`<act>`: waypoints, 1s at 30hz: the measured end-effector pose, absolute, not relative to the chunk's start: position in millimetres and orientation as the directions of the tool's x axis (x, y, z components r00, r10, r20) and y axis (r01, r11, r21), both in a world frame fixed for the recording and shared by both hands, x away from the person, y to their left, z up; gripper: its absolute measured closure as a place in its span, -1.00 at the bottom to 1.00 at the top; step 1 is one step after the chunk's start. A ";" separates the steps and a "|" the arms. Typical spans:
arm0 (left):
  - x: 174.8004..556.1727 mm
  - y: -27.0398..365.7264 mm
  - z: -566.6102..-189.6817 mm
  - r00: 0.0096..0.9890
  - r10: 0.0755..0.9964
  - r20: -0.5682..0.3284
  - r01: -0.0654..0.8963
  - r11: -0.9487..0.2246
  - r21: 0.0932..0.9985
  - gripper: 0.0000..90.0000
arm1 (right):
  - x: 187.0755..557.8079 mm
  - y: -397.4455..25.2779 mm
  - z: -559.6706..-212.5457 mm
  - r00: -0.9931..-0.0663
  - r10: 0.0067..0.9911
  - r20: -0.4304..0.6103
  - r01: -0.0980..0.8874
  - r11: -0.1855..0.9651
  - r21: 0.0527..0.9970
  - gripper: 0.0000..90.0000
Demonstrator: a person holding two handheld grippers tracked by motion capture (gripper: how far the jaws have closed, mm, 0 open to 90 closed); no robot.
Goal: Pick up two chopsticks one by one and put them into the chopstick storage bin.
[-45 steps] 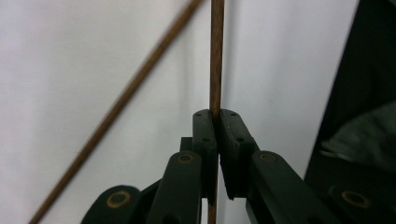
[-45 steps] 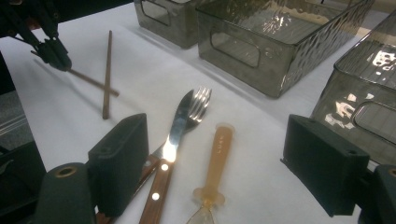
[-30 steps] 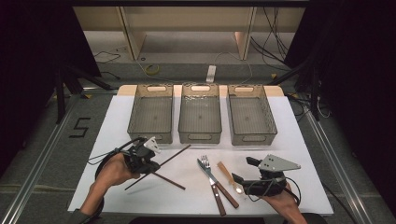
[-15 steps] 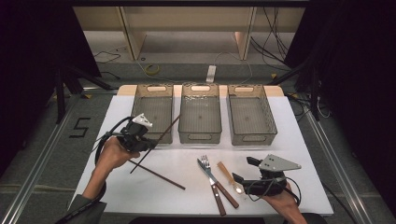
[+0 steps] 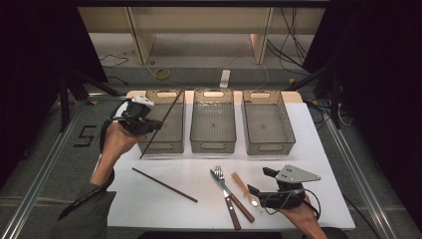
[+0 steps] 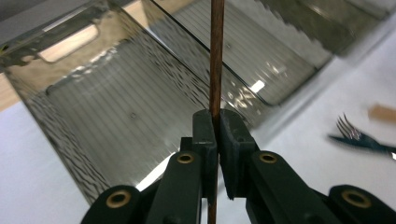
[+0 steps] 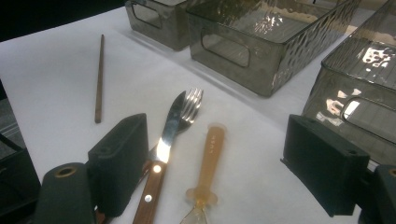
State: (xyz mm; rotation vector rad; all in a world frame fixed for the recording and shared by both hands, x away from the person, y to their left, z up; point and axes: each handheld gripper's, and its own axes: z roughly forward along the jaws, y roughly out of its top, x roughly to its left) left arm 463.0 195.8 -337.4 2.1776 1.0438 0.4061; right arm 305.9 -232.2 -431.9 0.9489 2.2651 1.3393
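My left gripper is shut on a dark brown chopstick, held slanted in the air over the near left part of the left grey bin. In the left gripper view the chopstick runs straight up from between the shut jaws of that gripper, with the bin behind it. A second chopstick lies on the white table. My right gripper rests open at the front right, beside a spoon, a knife and a fork. The open right gripper straddles the spoon.
Three grey see-through bins stand in a row at the back: left, middle and right, all without contents. The white sheet covers the table. Knife, fork and loose chopstick lie before the right gripper.
My left gripper has lifted one chopstick off the table and carried it back and up to the left bin. The right gripper has not moved.
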 end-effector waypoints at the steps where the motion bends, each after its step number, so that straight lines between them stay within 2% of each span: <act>1: 466.0 196.9 -336.0 0.627 0.779 -0.010 0.569 -0.448 0.690 0.88 | 305.7 -232.1 -431.9 -0.718 0.695 0.043 0.373 0.331 0.867 -0.49; 18: 510.4 208.3 -321.1 0.561 0.828 -0.019 0.584 -0.379 0.717 0.88 | 307.3 -232.8 -432.8 -0.719 0.693 0.047 0.376 0.331 0.865 -0.49; 30: 524.0 209.2 -344.8 0.509 0.861 -0.019 0.609 -0.345 0.714 0.88 | 306.0 -231.7 -432.8 -0.724 0.688 0.048 0.376 0.335 0.864 -0.49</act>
